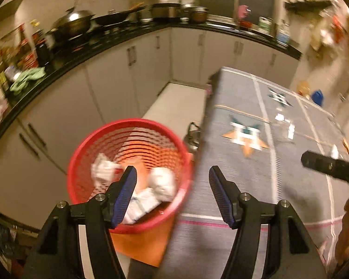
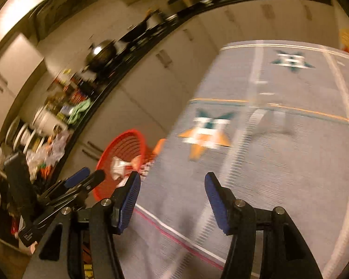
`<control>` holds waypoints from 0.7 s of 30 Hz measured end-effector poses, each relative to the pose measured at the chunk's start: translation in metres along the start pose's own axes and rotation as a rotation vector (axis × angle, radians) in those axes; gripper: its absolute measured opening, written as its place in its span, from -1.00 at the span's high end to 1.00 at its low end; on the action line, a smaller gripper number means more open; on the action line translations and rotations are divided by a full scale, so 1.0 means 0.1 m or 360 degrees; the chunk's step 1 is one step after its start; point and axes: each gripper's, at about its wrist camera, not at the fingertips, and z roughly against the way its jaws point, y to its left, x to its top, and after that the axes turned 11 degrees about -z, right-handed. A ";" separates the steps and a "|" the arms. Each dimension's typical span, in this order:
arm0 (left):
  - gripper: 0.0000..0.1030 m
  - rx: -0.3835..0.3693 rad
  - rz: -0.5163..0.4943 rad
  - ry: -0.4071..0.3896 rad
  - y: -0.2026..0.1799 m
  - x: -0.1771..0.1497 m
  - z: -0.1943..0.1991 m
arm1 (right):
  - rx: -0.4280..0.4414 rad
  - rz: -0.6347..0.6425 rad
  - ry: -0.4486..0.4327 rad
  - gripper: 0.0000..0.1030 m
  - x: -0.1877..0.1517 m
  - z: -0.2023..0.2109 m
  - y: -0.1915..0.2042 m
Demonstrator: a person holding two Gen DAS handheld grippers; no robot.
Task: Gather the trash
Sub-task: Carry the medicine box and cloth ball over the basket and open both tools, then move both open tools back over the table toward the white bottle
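Kitchen cabinets [image 1: 118, 79] and a cluttered dark counter [image 1: 109, 39] curve behind everything, well beyond both sets of jaws. Ahead of the right gripper [image 2: 172, 200], and under its jaws, spreads a grey patterned tablecloth [image 2: 279, 162]; nothing on it in front of the jaws can be read as trash through the blur. The red mesh basket [image 1: 81, 162] sits on the floor just below and to the left of the left gripper [image 1: 172, 193], beside the table edge, with crumpled white paper [image 1: 161, 181] already lying inside it. Both grippers stand with jaws parted and nothing between the pads.

Risk from here looks modest but real. Both views are smeared, so a hurried reach could clip the table edge or knock the light basket over and spill the paper. Small scraps on the busy cloth pattern could also be overlooked.
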 end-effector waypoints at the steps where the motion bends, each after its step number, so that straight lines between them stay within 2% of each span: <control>1: -0.25 -0.0016 -0.0033 -0.0008 -0.12 0.02 0.02 | -0.0022 -0.0042 -0.0042 -0.20 0.00 0.14 -0.13; 5: -0.26 -0.0054 -0.0177 -0.0022 -0.60 0.08 0.08 | -0.0025 -0.0152 -0.0168 -0.21 -0.01 0.63 -0.51; 8: -0.27 -0.0063 -0.0271 -0.0030 -0.93 0.15 0.07 | -0.0078 -0.0207 -0.0273 -0.20 -0.03 0.97 -0.78; 12: -0.28 -0.0071 -0.0312 -0.0032 -1.24 0.31 -0.04 | -0.0188 -0.0353 -0.0380 -0.22 -0.04 1.34 -1.21; 15: -0.28 -0.0050 -0.0340 -0.0028 -1.46 0.48 -0.20 | -0.0170 -0.0447 -0.0408 -0.22 -0.05 1.53 -1.45; 17: -0.28 -0.0076 -0.0380 -0.0016 -1.60 0.60 -0.36 | -0.0172 -0.0470 -0.0434 -0.22 -0.07 1.61 -1.55; 21: -0.27 -0.0077 -0.0433 0.0060 -1.79 0.76 -0.72 | -0.0153 -0.0512 -0.0442 -0.22 -0.07 1.69 -1.69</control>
